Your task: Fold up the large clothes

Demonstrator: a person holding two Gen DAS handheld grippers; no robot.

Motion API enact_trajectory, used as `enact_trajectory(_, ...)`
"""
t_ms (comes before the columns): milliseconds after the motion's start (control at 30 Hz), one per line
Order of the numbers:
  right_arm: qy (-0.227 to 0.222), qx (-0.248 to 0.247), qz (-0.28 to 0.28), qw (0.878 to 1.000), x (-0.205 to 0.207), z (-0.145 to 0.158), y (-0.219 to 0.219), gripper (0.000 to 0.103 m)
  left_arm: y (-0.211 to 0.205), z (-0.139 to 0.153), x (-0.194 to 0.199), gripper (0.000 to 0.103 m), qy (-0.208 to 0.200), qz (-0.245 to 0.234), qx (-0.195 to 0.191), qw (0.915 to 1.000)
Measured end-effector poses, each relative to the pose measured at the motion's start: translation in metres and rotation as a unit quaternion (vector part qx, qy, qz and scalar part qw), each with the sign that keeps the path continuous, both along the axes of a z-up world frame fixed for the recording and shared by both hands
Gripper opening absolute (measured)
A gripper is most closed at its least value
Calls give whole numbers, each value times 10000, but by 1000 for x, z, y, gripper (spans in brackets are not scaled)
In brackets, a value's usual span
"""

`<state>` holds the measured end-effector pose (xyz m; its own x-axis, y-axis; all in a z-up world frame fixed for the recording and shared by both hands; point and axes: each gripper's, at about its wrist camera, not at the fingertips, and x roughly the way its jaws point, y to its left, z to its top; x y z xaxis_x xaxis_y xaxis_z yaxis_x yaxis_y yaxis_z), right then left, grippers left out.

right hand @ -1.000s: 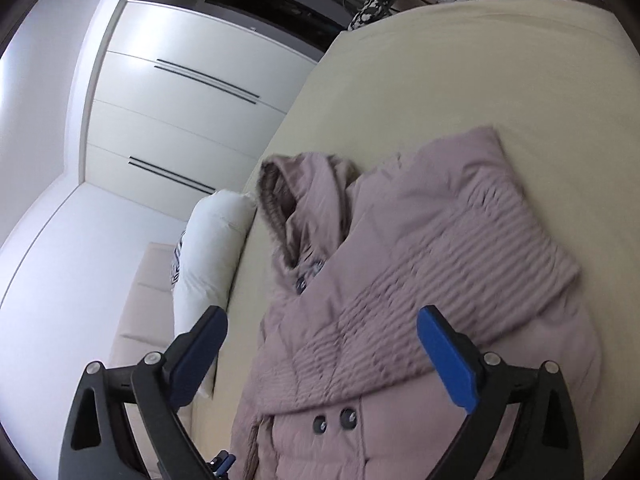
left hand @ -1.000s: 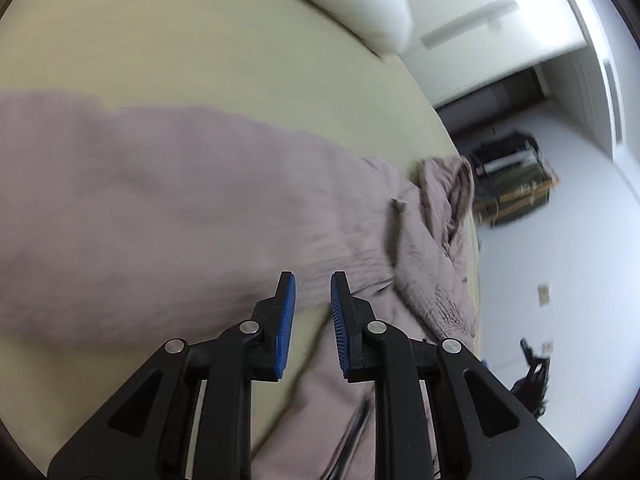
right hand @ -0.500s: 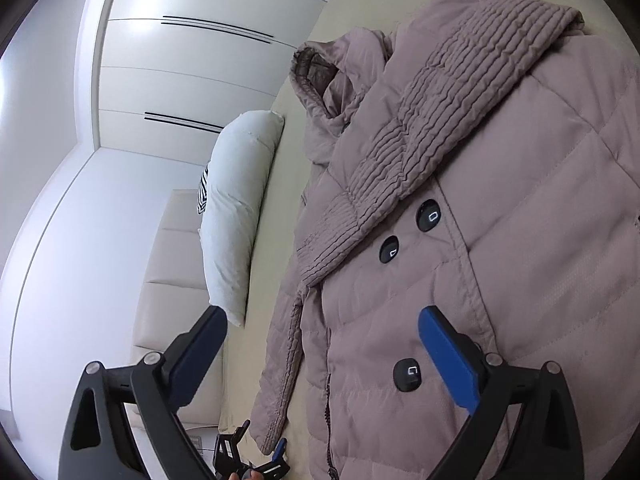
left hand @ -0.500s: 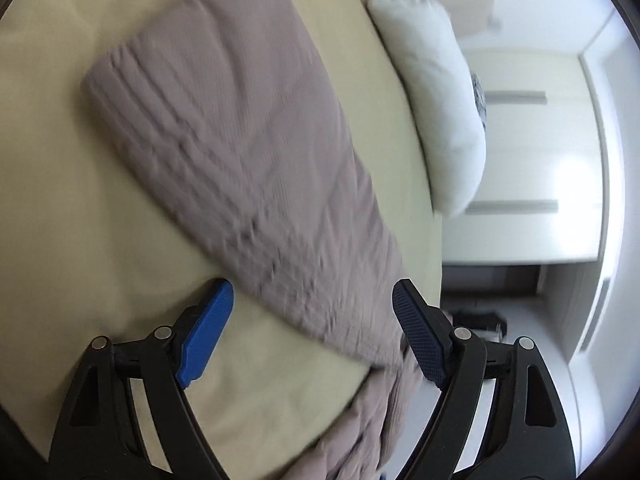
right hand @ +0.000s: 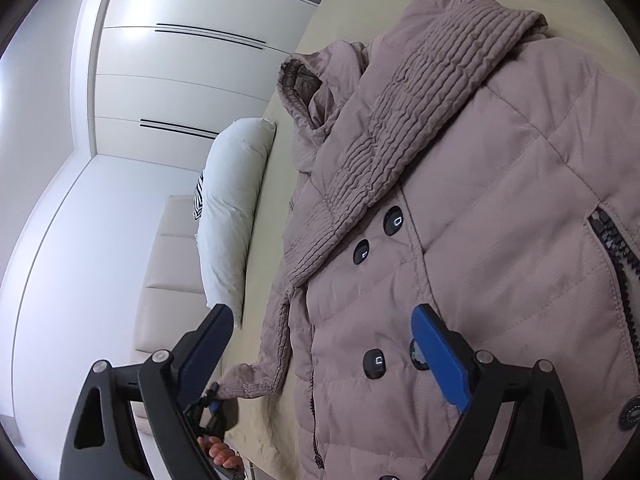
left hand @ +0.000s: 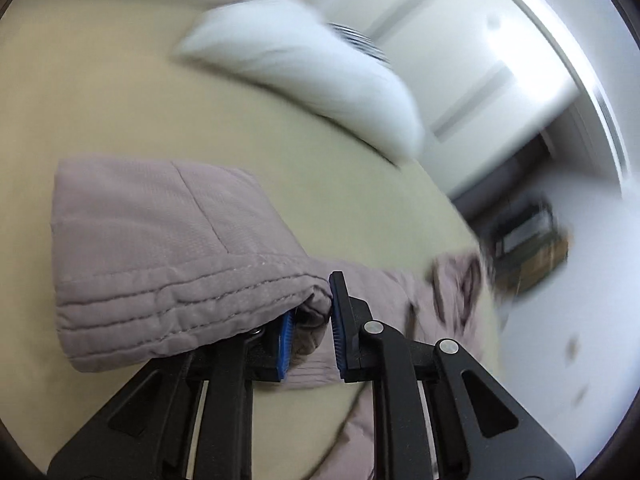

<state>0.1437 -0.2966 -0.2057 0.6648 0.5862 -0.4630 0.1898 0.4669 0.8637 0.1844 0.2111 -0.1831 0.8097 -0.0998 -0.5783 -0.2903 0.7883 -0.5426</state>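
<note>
Two grippers on one mauve padded coat (right hand: 500, 184) spread over a beige bed (left hand: 168, 104). Left gripper (left hand: 312, 320): jaws have just been closing, now pinched on the stitched cuff of the coat's sleeve (left hand: 160, 264), cuff edge squeezed between the blue pads. Sleeve lies flat on the sheet left of the fingers, rest of the coat trails off lower right. White pillow (left hand: 320, 68) beyond, blurred, white wardrobe doors behind it. In the right wrist view the same pinch shows small at lower left, cuff held in the left gripper's tip (right hand: 214, 398), fingers of a hand (right hand: 220, 454) just below it. Right gripper (right hand: 320, 344): jaws spread wide, nothing between the pads, hovering over the coat's buttoned front. Black buttons (right hand: 362, 254) run down the front, ribbed collar lies folded across the chest, pocket zipper (right hand: 616, 240) at the right edge.
</note>
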Motion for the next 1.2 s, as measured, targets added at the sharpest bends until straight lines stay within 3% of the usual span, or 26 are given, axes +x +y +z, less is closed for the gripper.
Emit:
enact_trajectory(67,-7,15,-13,10000,0,-1,-5,93,-63,12,21,15,-64,-761,834,9936)
enact_trajectory(100,6,-8,-7,10000,1,-1,-7,93,-99,12,30,15,-82,-1178,1246,9852)
enact_trajectory(167,53,-13,-1,10000,3,-3,-13,93,-159,4,31,15,-84,-1798,1985,9634)
enact_trajectory(200,93,-10,14,10000,6,-4,-14,93,-188,-5,33,15,-72,-2105,2356,9487)
enact_trajectory(233,142,-20,55,9999,9,-5,-15,93,-208,-15,34,15,-15,-2345,2553,9380)
enact_trajectory(267,196,-40,123,9997,13,-6,-15,93,-222,-22,34,14,30,-2466,2612,9333)
enact_trajectory(367,345,-6,414,9985,29,-11,-7,93,-239,-36,26,14,118,-2625,2593,9294)
enact_trajectory(467,462,195,730,9961,48,-16,10,93,-250,-41,19,14,100,-2712,2822,9202)
enact_trajectory(567,467,568,1116,9910,74,-16,36,93,-240,-44,4,14,127,-2698,2763,9223)
enact_trajectory(700,851,870,1294,9841,102,-31,66,93,-224,-43,6,14,80,-2599,2581,9305)
enact_trajectory(800,1132,1289,1320,9763,118,-50,85,91,-218,-41,13,14,23,-2621,2511,9318)
enact_trajectory(900,1298,1509,1327,9710,132,-62,99,78,-211,-38,8,14,7,-2624,2458,9331)
enact_trajectory(967,1326,1446,1468,9695,141,-64,110,60,-205,-38,10,14,11,-2579,2373,9366)
enact_trajectory(1033,1287,1262,1579,9709,148,-61,115,33,-196,-37,11,14,19,-2517,2259,9411)
enact_trajectory(1200,763,699,1935,9756,162,-7,122,23,-176,-26,-4,14,-147,-2416,1719,9549)
